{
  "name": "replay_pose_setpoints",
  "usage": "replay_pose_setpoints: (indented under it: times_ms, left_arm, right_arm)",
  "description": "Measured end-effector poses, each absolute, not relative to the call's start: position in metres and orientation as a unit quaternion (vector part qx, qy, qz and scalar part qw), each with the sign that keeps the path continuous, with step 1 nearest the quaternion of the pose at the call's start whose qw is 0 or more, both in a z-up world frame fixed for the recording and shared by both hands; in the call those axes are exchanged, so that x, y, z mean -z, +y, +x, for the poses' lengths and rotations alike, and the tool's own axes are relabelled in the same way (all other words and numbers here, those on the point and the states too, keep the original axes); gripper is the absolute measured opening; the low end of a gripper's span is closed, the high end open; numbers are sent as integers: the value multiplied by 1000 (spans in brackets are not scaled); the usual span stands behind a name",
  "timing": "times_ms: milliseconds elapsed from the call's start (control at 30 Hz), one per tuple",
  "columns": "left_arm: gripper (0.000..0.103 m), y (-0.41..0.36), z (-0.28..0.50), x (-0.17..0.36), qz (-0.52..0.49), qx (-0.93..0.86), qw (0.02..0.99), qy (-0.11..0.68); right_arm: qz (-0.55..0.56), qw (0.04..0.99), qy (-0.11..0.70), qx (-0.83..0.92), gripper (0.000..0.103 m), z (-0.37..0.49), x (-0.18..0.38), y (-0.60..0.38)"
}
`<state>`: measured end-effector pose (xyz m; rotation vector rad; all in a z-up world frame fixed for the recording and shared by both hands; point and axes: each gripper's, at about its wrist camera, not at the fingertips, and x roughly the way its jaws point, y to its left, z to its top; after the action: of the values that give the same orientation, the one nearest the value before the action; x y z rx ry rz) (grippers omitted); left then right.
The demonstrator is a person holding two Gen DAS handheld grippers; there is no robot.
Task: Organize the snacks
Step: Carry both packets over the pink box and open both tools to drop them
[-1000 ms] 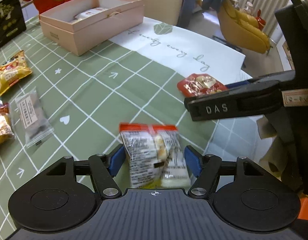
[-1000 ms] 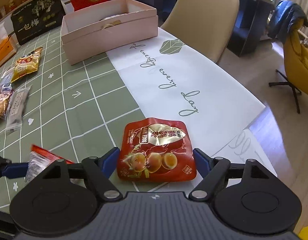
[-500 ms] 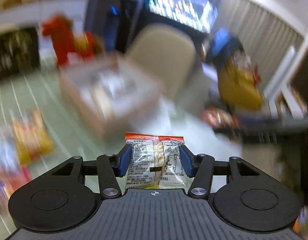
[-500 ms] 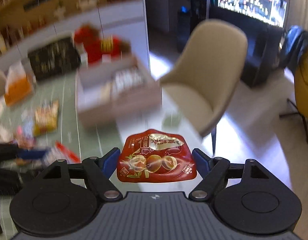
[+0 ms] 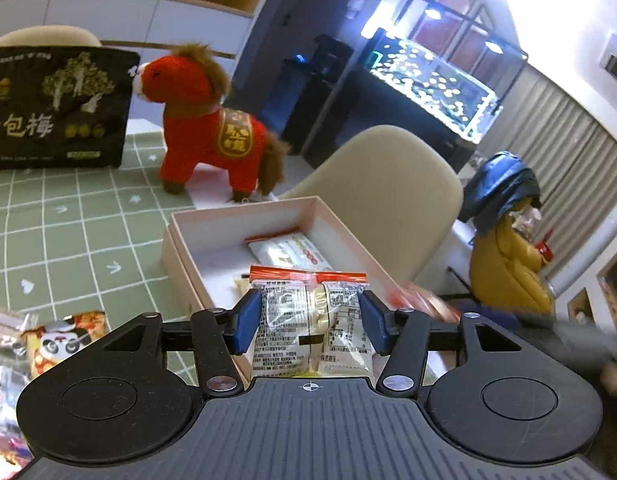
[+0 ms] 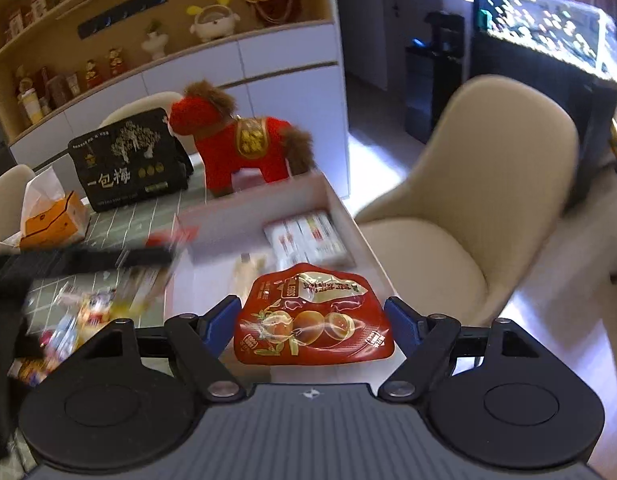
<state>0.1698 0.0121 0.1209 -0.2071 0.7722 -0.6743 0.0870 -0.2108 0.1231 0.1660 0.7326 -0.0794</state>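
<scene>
In the right gripper (image 6: 312, 318), a glossy red egg pouch (image 6: 313, 320)

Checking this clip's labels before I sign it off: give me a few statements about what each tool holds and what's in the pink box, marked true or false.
1. The left tool grips a clear snack packet with a red top strip. True.
2. The right tool is empty. False: it holds a red egg pouch.
3. The pink box has a lid on. False: it is open, with a white packet inside.
4. A red plush horse stands behind the box. True.
</scene>
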Motion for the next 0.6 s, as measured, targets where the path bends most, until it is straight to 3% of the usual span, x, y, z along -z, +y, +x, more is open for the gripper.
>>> replay_pose_setpoints:
  times_ms: [67, 100, 200, 300, 433, 600]
  left_arm:
    - [55, 7, 183, -129, -101, 326, 870, 355]
    - [62, 3, 194, -131, -111, 317, 875, 348]
    - [60, 13, 226, -127, -197, 299, 860, 363]
    - [60, 8, 236, -122, -185, 305, 853, 381]
    - [60, -11, 225, -111, -118, 327, 850, 396]
    - [60, 27, 191, -113, -149, 308, 860, 379]
  right_arm:
    - [86, 934, 345, 24, 79, 118, -114, -208]
    - [82, 932, 352, 31, 81, 133, -108, -207]
    - [81, 909, 404, 61, 81, 156, -84, -207]
    - [78, 902, 423, 48, 81, 139, -71, -196]
    - [-41, 914, 402, 41, 80, 94, -64, -145]
    - [41, 906, 420, 16, 81, 52, -61, -139]
